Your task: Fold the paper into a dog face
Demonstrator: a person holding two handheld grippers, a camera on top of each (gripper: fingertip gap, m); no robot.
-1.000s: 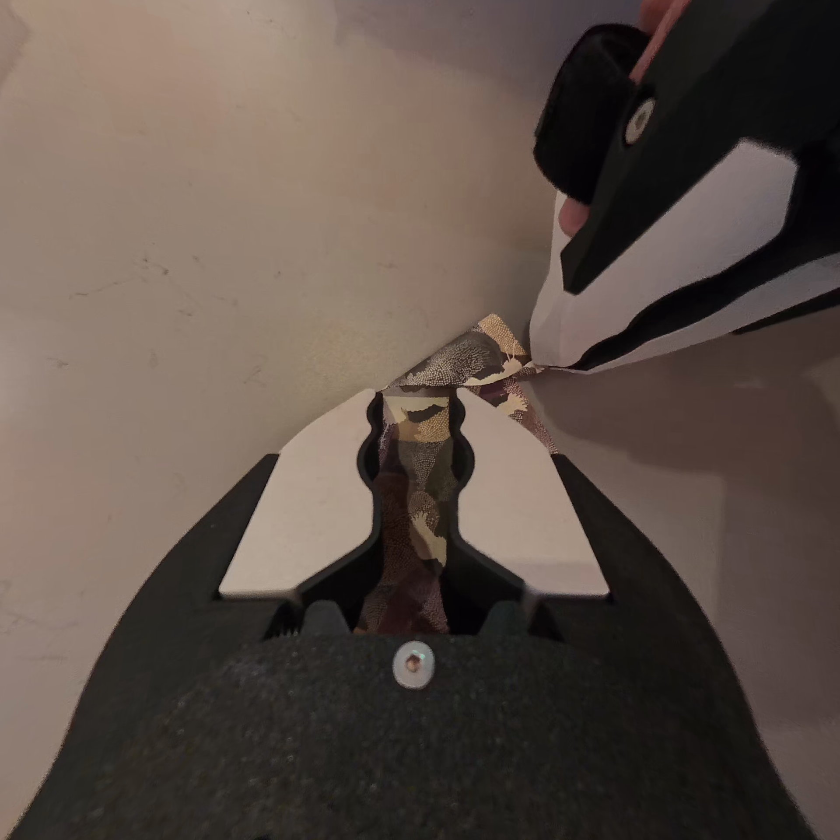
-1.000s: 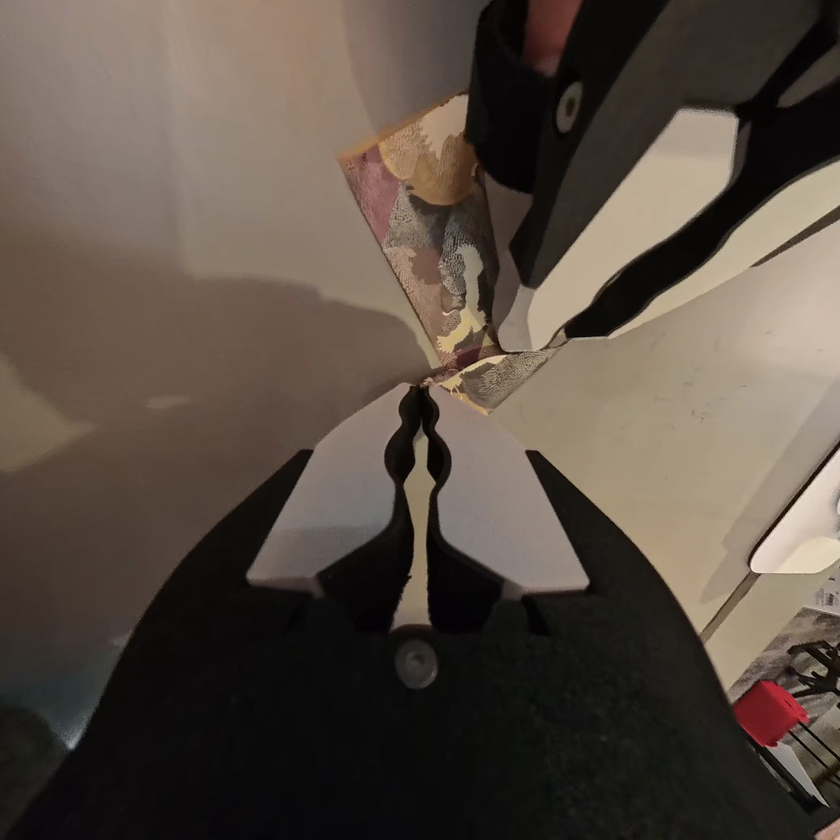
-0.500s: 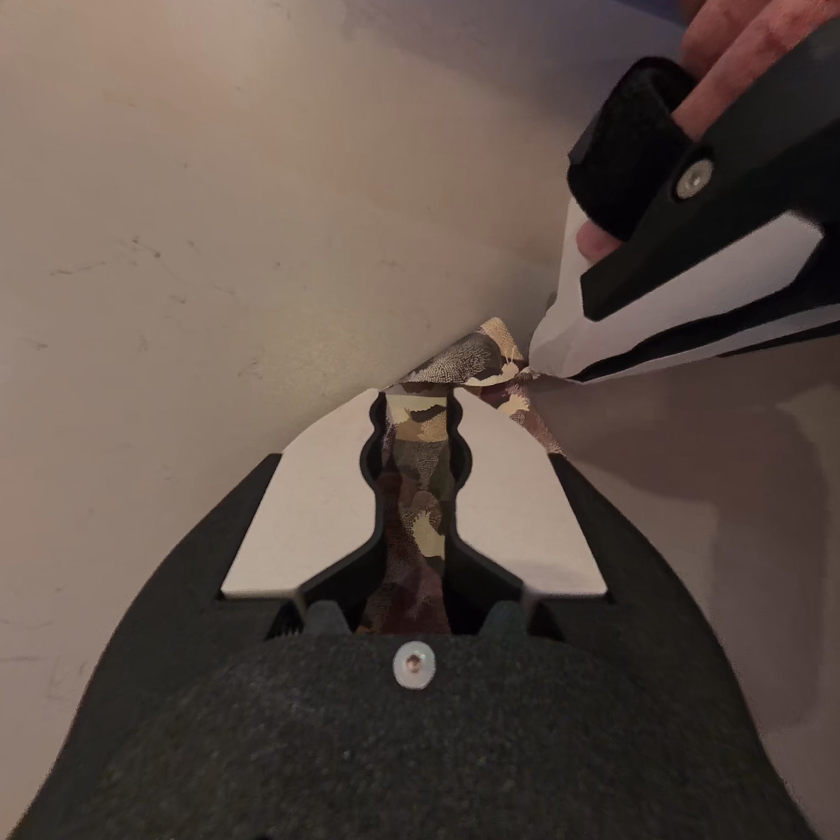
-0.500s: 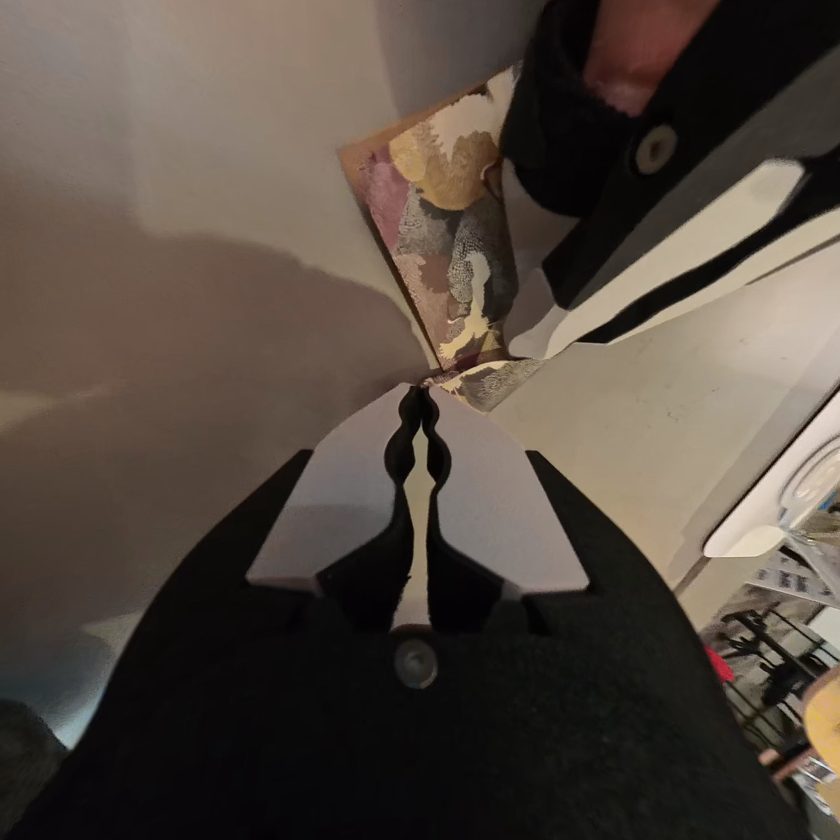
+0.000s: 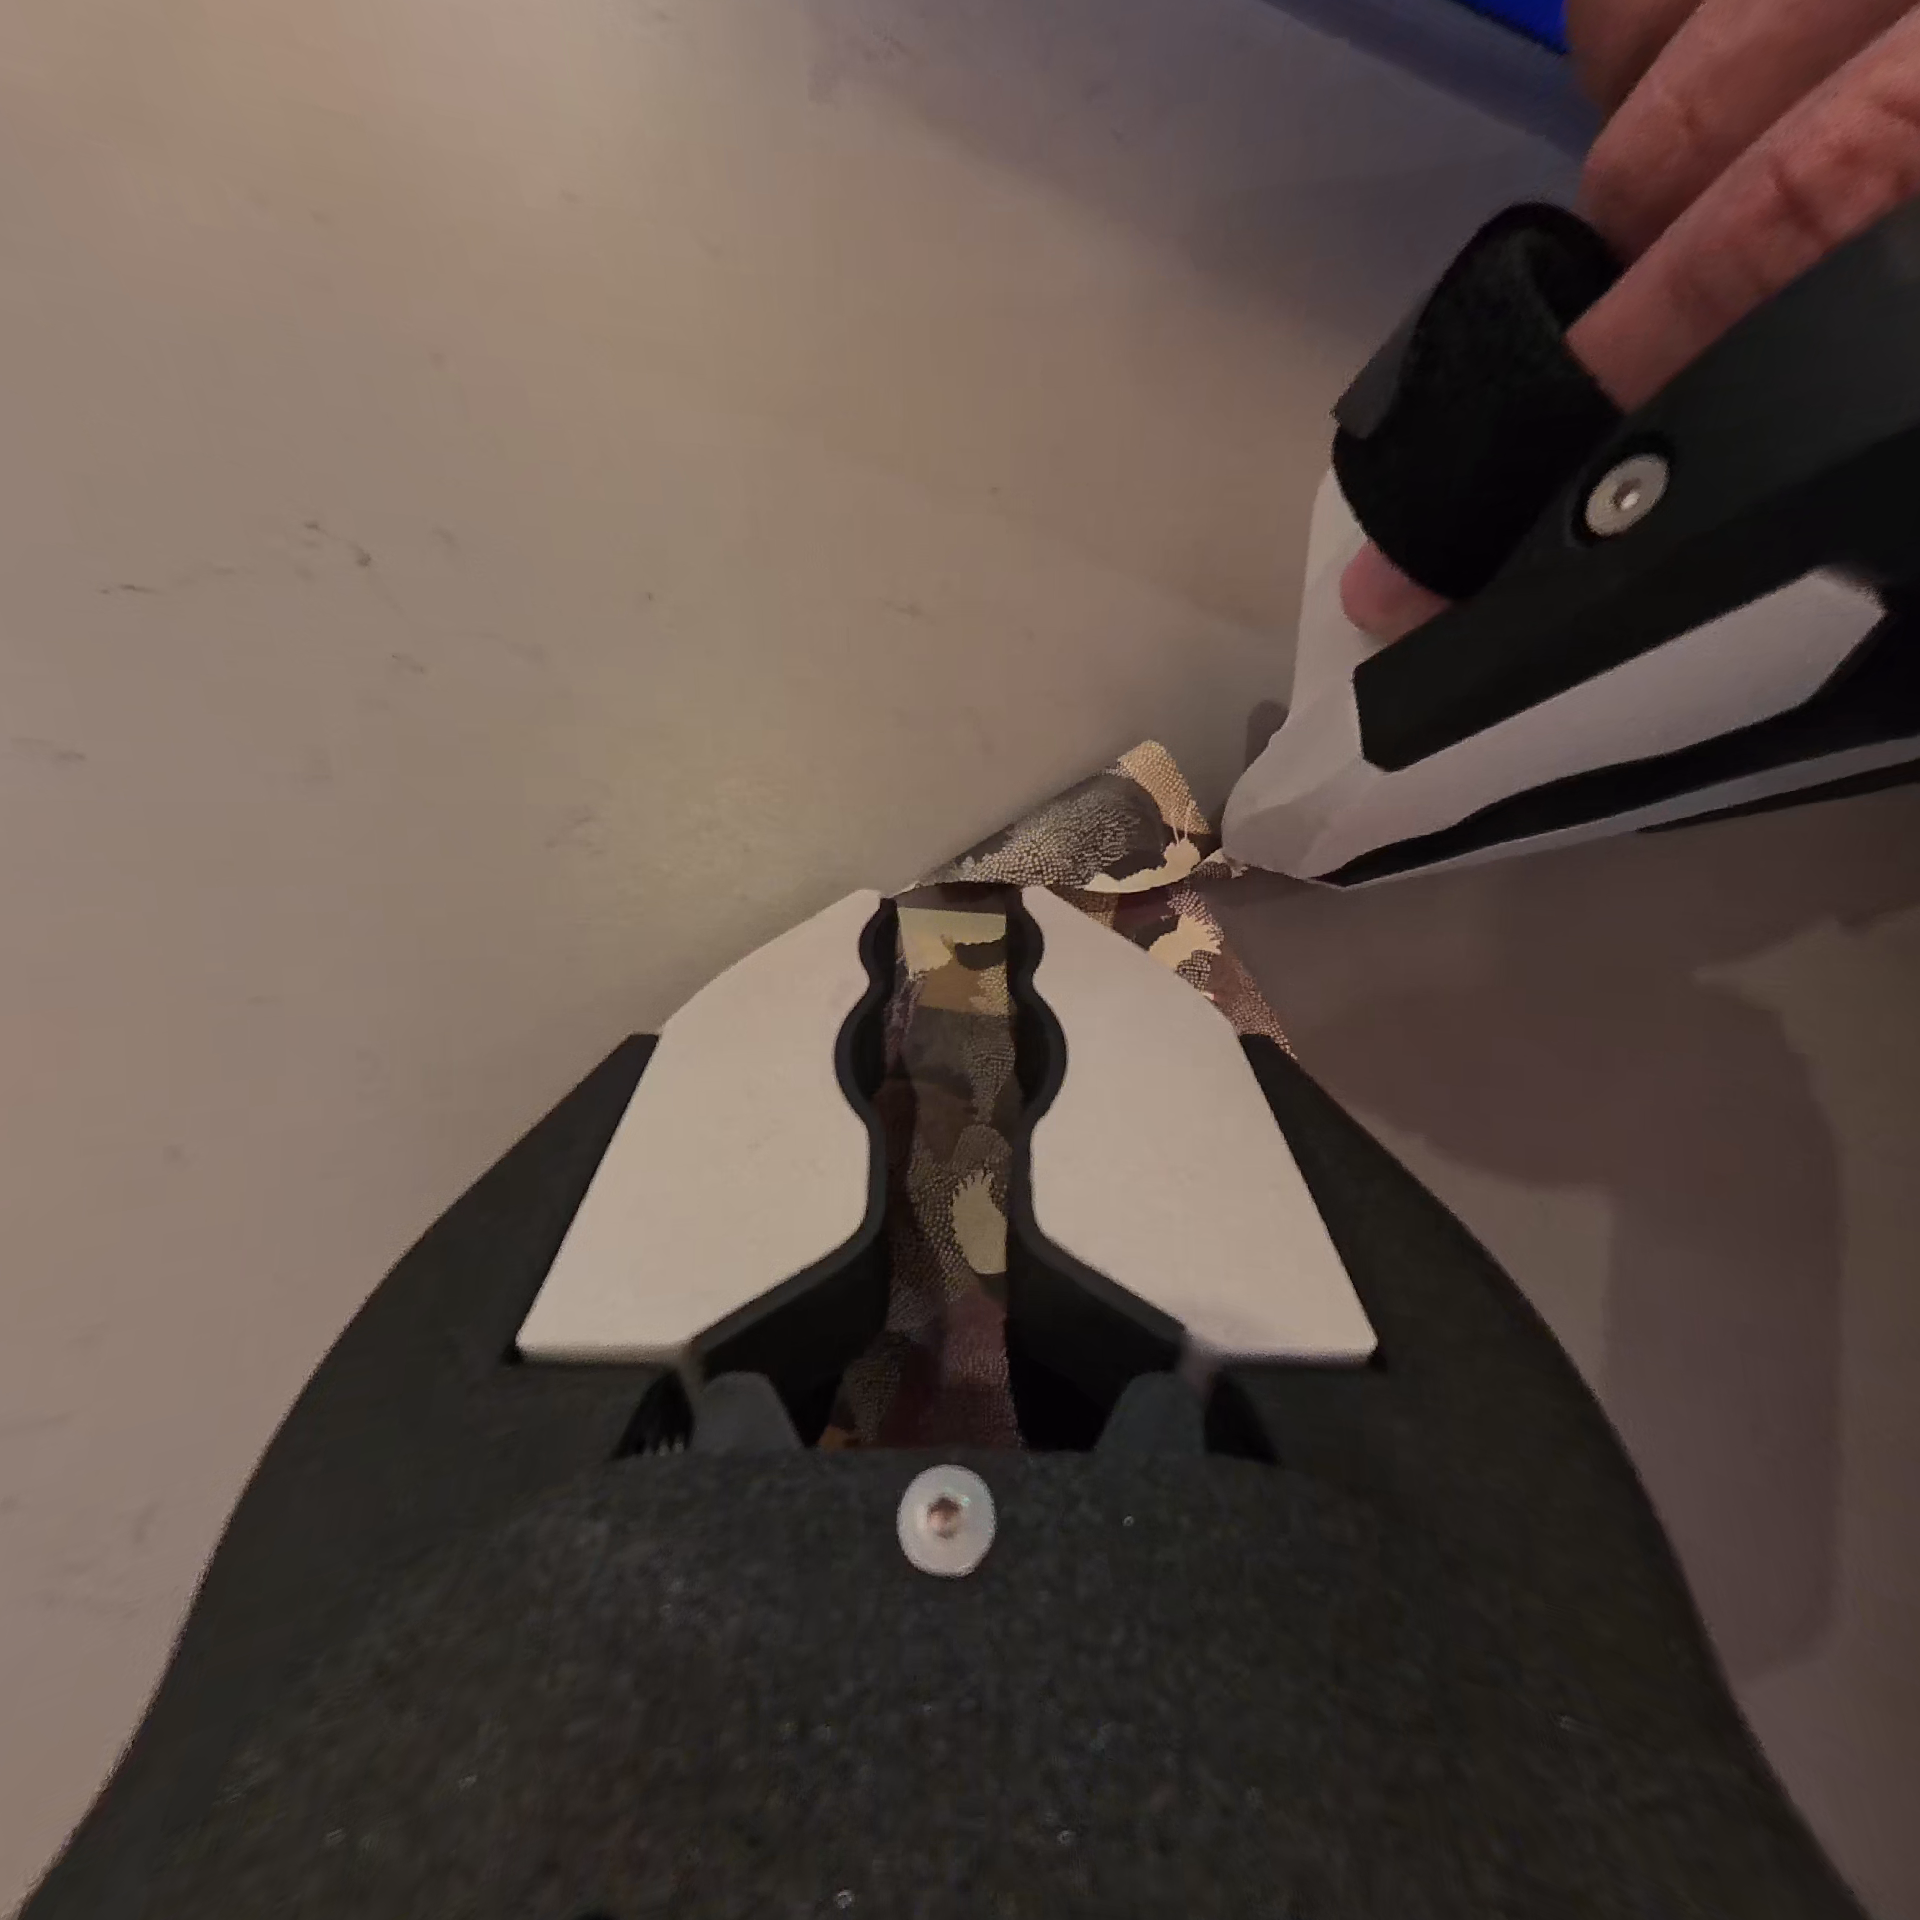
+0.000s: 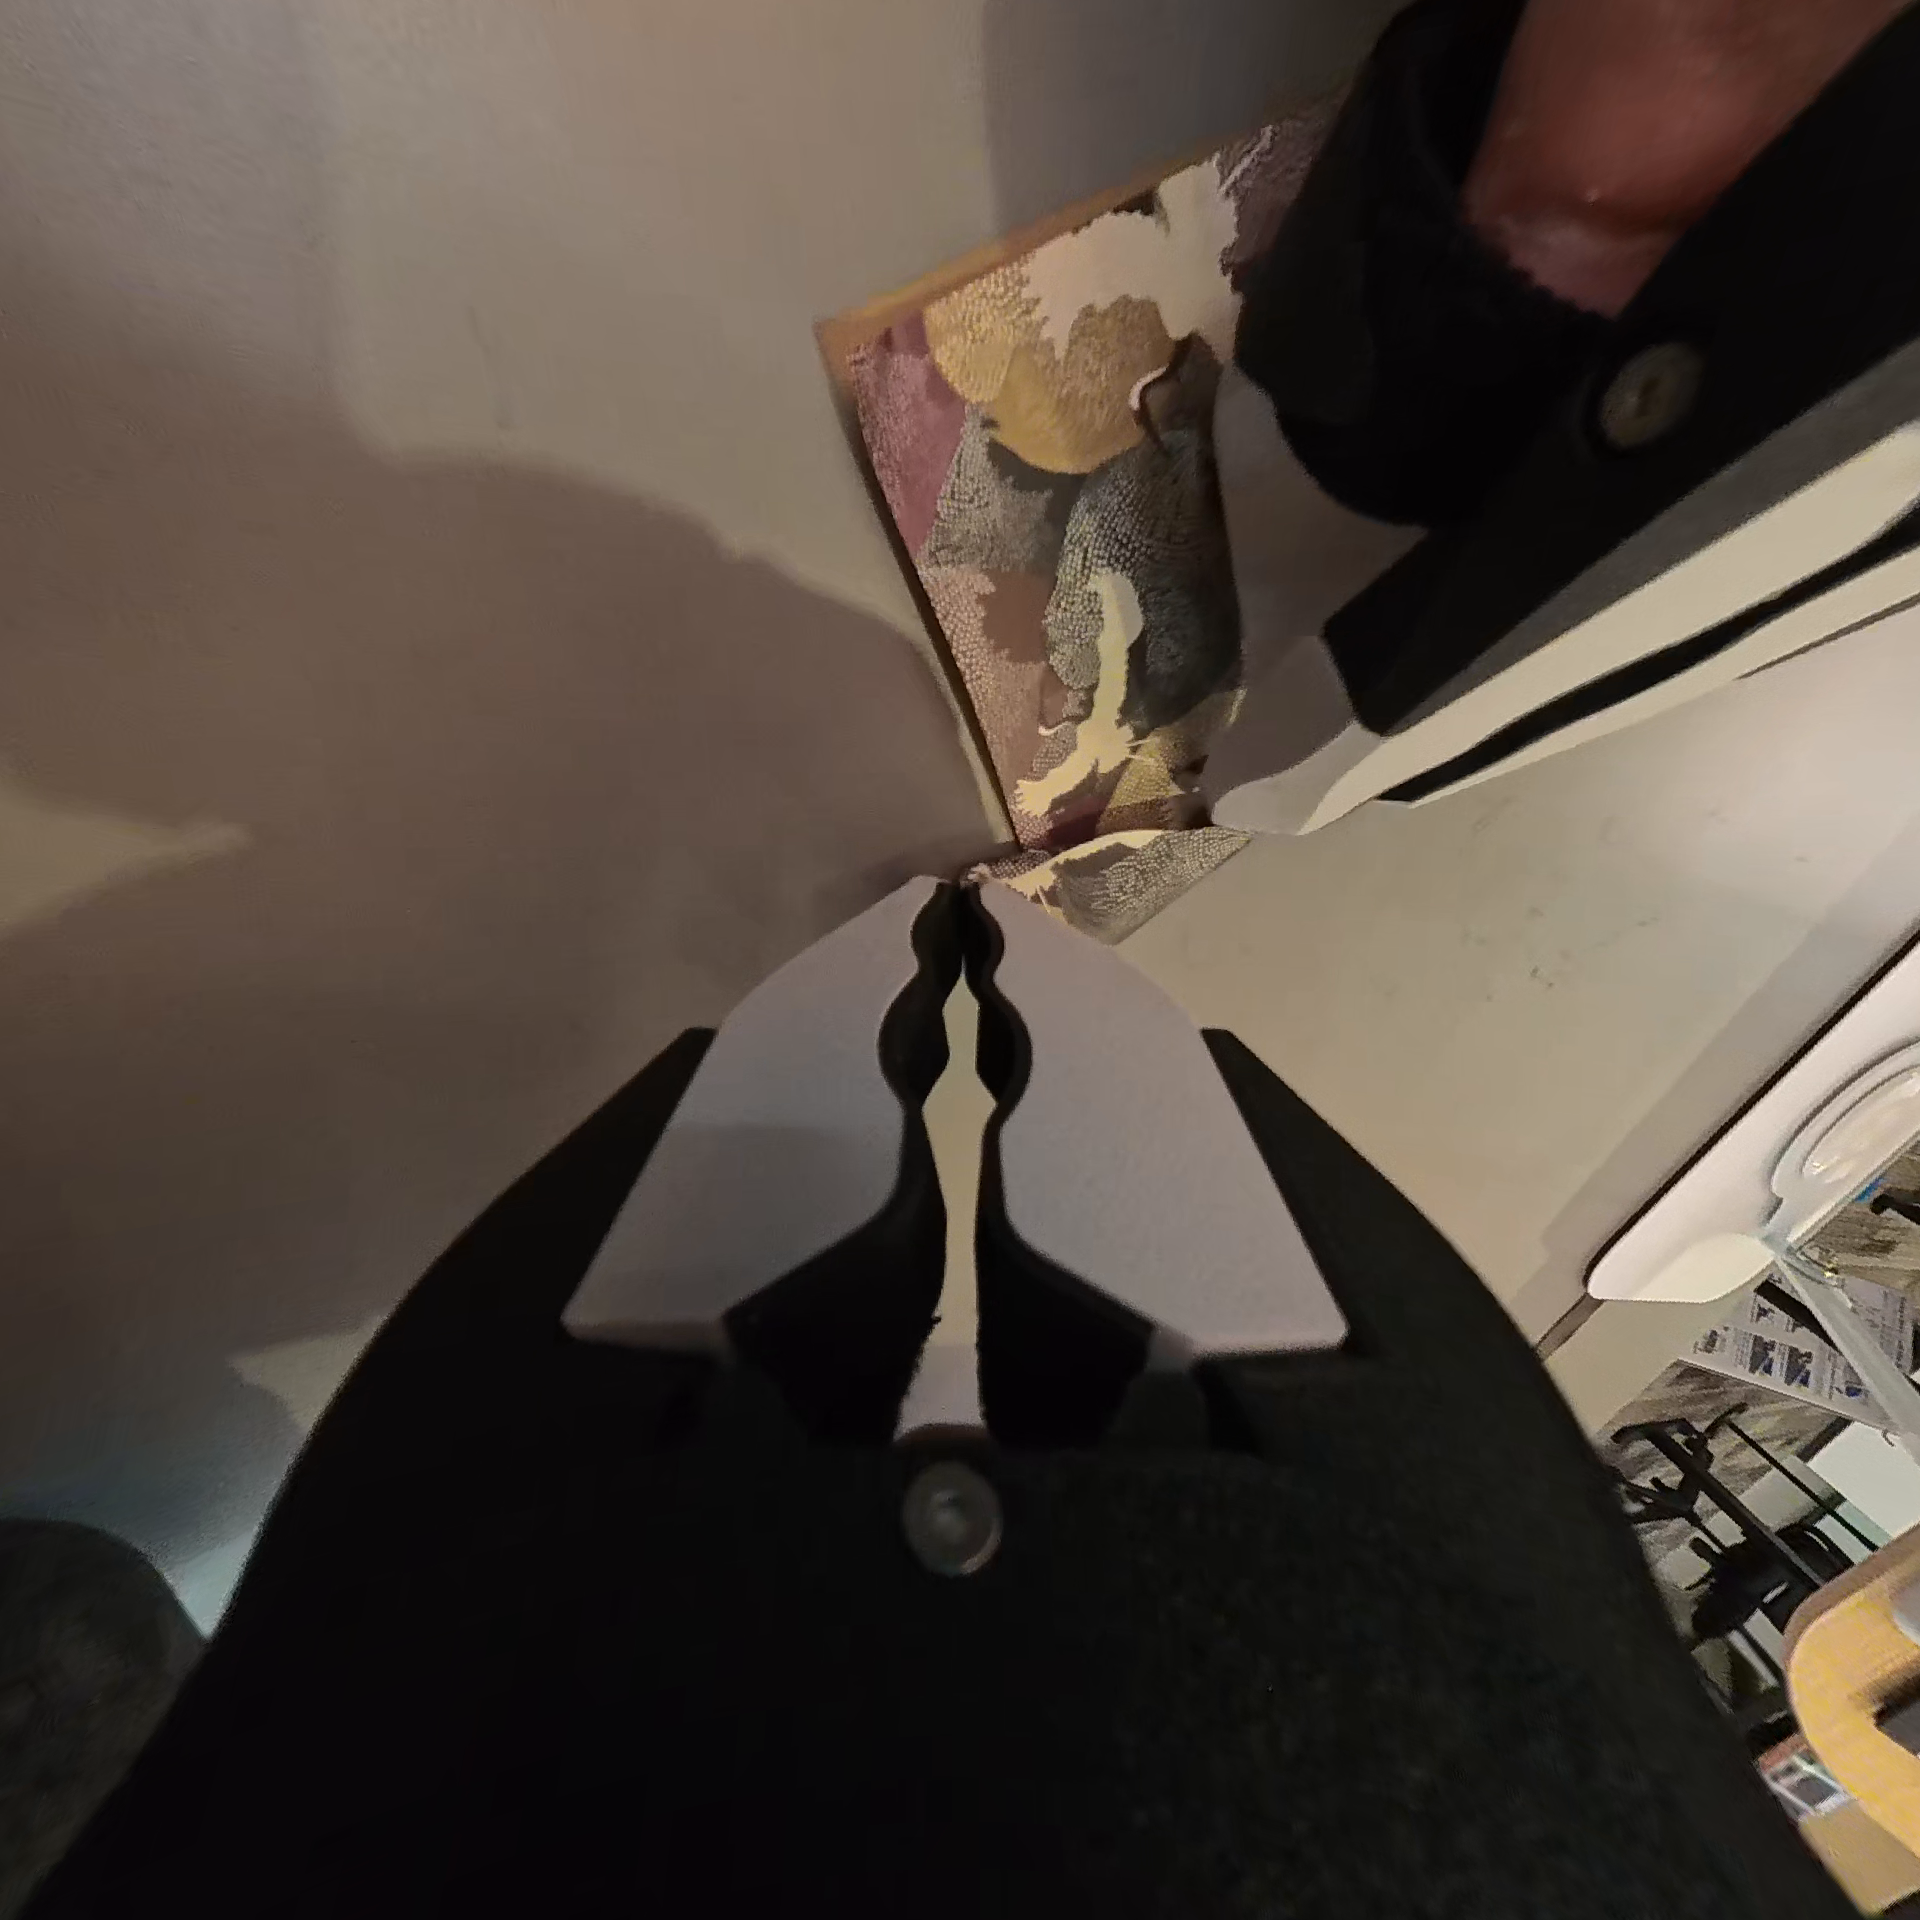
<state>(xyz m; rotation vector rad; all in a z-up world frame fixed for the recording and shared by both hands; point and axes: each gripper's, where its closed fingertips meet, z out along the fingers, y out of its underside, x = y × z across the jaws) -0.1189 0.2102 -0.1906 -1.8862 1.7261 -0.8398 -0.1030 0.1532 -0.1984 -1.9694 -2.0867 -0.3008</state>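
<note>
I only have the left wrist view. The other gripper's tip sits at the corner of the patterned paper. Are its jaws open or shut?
Observer: Shut. In the right wrist view the right gripper's tips meet, and only the pale table shows through the gap behind them.
Operator: Is it gripping the paper?
Observer: I cannot tell. The floral patterned paper ends right at those tips, in a small flap turned to the side.
Operator: How much paper is outside my view?
Observer: A broad panel lies on the table beside the left gripper and reaches a square, tan-edged corner.
</note>
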